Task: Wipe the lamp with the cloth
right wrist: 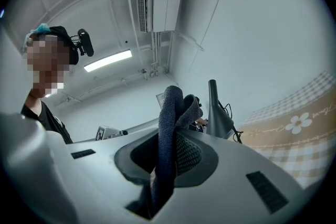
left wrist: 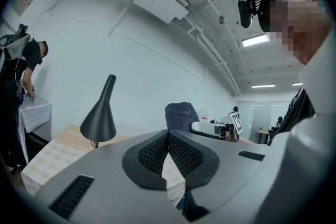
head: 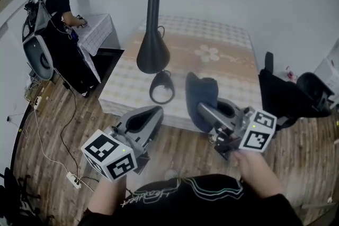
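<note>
A black lamp (head: 153, 47) with a cone shade and a ring base stands near the front edge of the checked table (head: 228, 55). Just right of the lamp's base, my right gripper (head: 205, 108) is shut on a dark blue cloth (head: 201, 93) that stands up above its jaws. In the right gripper view the cloth (right wrist: 170, 123) runs between the pads, with the lamp (right wrist: 217, 113) beyond it. My left gripper (head: 153, 112) hangs in front of the table below the lamp, jaws shut on nothing. The left gripper view shows the lamp (left wrist: 100, 118) to the left and the cloth (left wrist: 181, 114) ahead.
A person (head: 62, 2) bends over a smaller covered table (head: 98, 32) at the back left. Black chairs (head: 288, 95) stand to the right of the table. Cables and a power strip (head: 74, 181) lie on the wooden floor at the left.
</note>
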`<state>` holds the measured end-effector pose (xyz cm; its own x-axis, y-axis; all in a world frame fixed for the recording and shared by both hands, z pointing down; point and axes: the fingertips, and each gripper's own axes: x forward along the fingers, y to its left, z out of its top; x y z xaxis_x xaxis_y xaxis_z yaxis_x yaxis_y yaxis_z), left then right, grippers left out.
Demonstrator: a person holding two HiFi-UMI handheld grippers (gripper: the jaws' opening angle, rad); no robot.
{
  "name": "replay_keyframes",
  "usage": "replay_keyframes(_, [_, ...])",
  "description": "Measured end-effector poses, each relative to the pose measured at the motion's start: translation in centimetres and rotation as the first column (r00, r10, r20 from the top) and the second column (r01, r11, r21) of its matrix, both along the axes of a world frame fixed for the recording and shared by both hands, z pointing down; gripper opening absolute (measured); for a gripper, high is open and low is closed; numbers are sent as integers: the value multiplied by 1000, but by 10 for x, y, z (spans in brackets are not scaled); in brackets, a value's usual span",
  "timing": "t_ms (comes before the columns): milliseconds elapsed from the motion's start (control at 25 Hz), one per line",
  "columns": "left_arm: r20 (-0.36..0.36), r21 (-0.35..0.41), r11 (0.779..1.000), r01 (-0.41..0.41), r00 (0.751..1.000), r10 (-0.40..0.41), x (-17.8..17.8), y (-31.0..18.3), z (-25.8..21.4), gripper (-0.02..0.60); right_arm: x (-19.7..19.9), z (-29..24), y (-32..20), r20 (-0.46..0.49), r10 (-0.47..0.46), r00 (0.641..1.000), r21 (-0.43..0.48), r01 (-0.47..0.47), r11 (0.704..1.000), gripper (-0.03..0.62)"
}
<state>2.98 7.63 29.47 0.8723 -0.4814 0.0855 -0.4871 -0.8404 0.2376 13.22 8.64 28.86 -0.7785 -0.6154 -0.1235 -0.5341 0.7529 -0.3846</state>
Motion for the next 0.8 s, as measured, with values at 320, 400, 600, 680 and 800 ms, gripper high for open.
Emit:
replay_keyframes(320, [-14,2,1000,-11,1000,11,-26,-89,0,2,-3,-19,-90,3,94,996,37,-94,995,51])
replay_keyframes(400, [-19,0,1000,-12,1000,12,-26,-103,-1,1,3,-27,-109,4,113,994,50,-113,992,51])
replay_keyframes(600, [-24,1,1000,7,1000,-7,-27,-129,-6,1,22,-53,-153,6,147,989,99,-147,984,51])
replay_keyframes(680, [-26,6,1000,22,999,-22,-28,-138,-8,1,28,-65,-169,-4,155,988,131,-154,979,51])
replay_keyframes(800, [-22,13,998,58,998,-57,-25,-161,-14,1,38,-82,-201,-20,154,988,173,-149,974,51])
